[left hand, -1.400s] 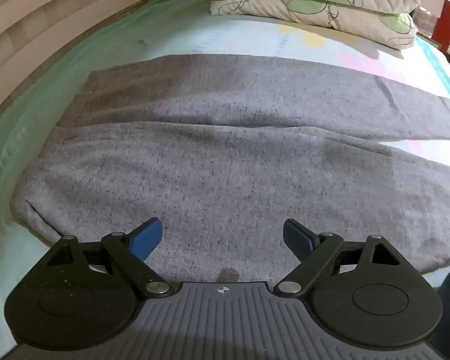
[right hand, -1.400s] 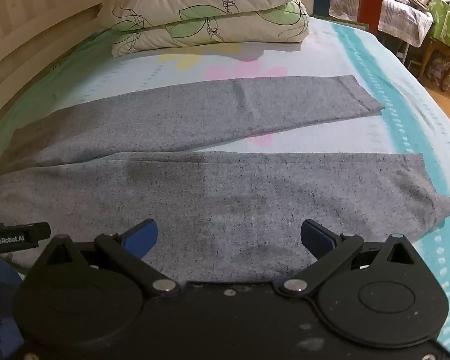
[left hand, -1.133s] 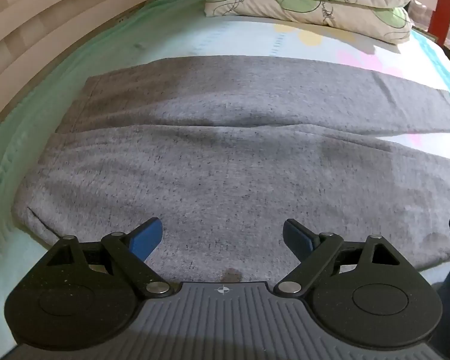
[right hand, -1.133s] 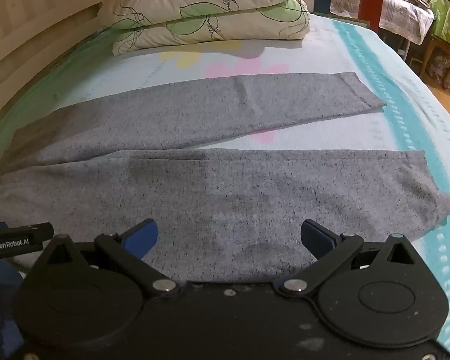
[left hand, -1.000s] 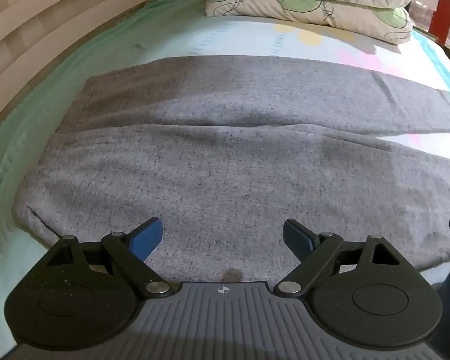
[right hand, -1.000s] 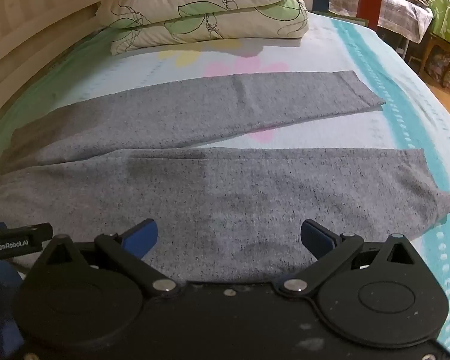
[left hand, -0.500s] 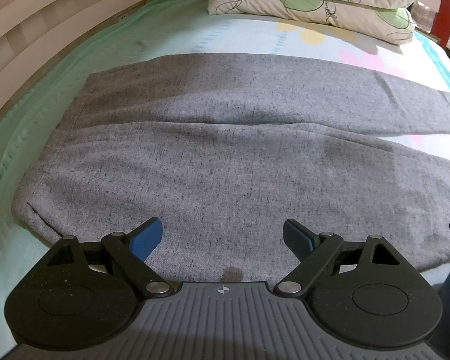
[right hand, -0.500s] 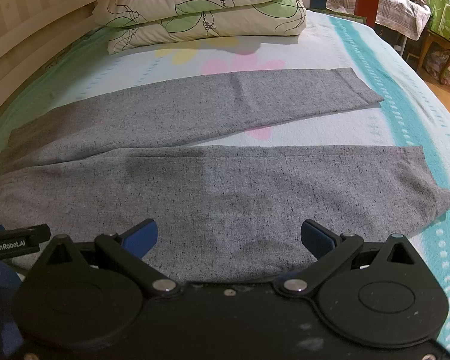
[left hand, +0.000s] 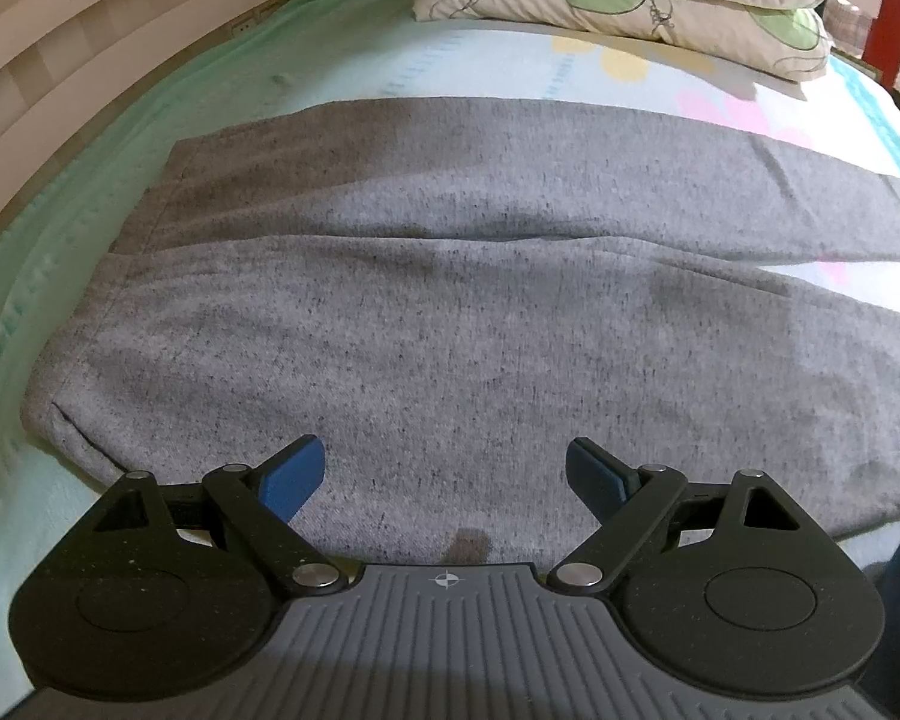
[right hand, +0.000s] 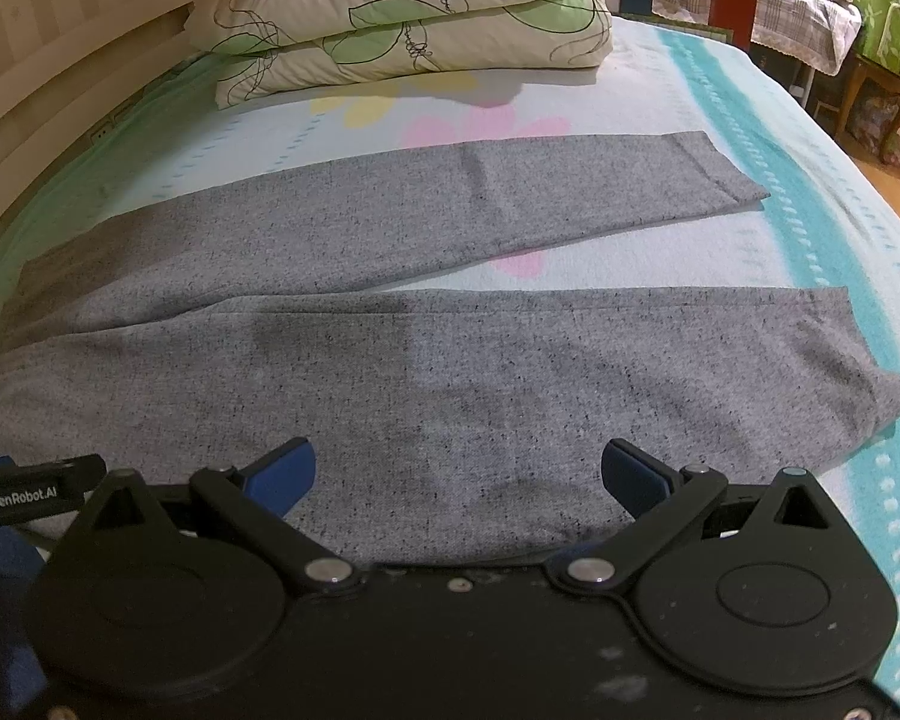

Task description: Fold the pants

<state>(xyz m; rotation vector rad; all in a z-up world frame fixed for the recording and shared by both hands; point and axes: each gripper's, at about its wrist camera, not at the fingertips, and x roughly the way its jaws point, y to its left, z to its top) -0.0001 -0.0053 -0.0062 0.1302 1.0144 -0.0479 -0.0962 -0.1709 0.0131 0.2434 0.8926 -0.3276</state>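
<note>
The pants point(left hand: 450, 324) run past the left wrist view's right edge, cuffs unseen.

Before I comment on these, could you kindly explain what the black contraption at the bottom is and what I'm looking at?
Each picture comes from a camera on a handheld two-finger gripper, looking along its blue-tipped fingers. A person holds one in each hand; there is no robot arm. One view shows the left gripper, the other the right gripper. Both stand open and hold nothing. Beneath them, grey pants lie flat on a bed, legs spread slightly apart, waistband to the left. Two leaf-patterned pillows are stacked at the far end.
</note>
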